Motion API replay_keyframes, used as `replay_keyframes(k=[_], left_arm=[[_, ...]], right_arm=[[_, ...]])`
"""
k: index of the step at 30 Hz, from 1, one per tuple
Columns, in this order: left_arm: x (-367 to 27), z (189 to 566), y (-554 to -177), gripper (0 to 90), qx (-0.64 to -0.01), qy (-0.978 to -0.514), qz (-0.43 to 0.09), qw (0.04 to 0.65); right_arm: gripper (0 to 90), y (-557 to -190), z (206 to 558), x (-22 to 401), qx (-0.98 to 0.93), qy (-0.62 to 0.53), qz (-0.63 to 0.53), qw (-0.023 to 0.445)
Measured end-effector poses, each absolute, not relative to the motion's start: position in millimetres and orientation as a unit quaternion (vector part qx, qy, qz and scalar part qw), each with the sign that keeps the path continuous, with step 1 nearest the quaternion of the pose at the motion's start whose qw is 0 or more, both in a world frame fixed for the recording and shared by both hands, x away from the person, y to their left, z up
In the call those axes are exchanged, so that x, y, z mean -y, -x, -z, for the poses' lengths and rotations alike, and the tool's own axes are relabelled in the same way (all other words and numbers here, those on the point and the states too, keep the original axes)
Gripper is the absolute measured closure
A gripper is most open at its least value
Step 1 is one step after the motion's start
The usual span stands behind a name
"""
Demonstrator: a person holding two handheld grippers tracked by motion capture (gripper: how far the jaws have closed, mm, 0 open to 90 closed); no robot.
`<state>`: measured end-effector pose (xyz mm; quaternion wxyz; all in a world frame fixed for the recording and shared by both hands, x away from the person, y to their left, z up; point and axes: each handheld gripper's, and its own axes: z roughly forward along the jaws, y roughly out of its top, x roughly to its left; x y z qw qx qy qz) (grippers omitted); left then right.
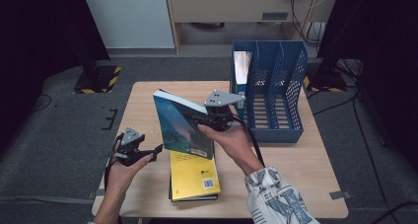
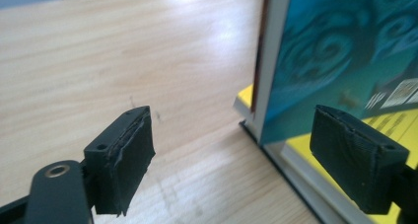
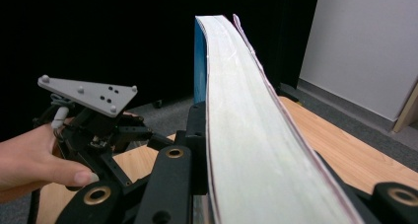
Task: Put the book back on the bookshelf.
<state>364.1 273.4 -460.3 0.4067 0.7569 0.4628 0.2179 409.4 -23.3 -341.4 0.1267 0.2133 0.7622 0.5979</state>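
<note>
A teal book (image 1: pixel 183 125) is held tilted above the table, its lower edge over a yellow book (image 1: pixel 194 177) that lies flat. My right gripper (image 1: pixel 209 116) is shut on the teal book's page side. In the right gripper view the pale page edge (image 3: pixel 246 135) runs up between the two black jaws. My left gripper (image 1: pixel 154 151) hangs just left of the teal book, open with nothing between its pads (image 2: pixel 123 160). In the left gripper view the teal cover (image 2: pixel 345 51) stands beyond the right pad, with the yellow book (image 2: pixel 394 128) under it.
A blue mesh file rack (image 1: pixel 276 93) stands at the table's back right, a thin book or folder in its left slot. The wooden table (image 1: pixel 143 105) has bare room at the left and front right. Dark floor and stands surround it.
</note>
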Motion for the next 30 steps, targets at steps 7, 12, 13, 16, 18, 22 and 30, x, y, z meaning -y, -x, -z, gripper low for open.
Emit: replay_keyframes(k=[7,12,13,16,18,22,30], left_arm=[[-284,478,-360,13.3,-0.482,-0.75,-0.203,0.404],[-287,491,-357,9.7,-0.485,-0.752,-0.196,0.401],[-288,492,-357,9.7,-0.487,-0.753,-0.198,0.397],[-292,494,-357,9.6,-0.492,-0.75,-0.197,0.396],[-295,498,-356,9.4,-0.493,-0.754,-0.199,0.386],[-299,508,-355,9.4,-0.504,-0.757,-0.195,0.369],[-303,516,-355,9.1,-0.506,-0.766,-0.195,0.345]], right_arm=[[73.8,-409,340,24,-0.761,-0.222,-0.597,0.128],[73.9,-408,338,23,-0.76,-0.226,-0.595,0.129],[73.9,-407,337,23,-0.761,-0.225,-0.595,0.13],[73.9,-405,334,22,-0.762,-0.224,-0.592,0.135],[73.9,-404,331,22,-0.762,-0.224,-0.591,0.139],[73.9,-403,327,23,-0.763,-0.226,-0.587,0.145],[73.9,-404,323,28,-0.759,-0.234,-0.589,0.15]])
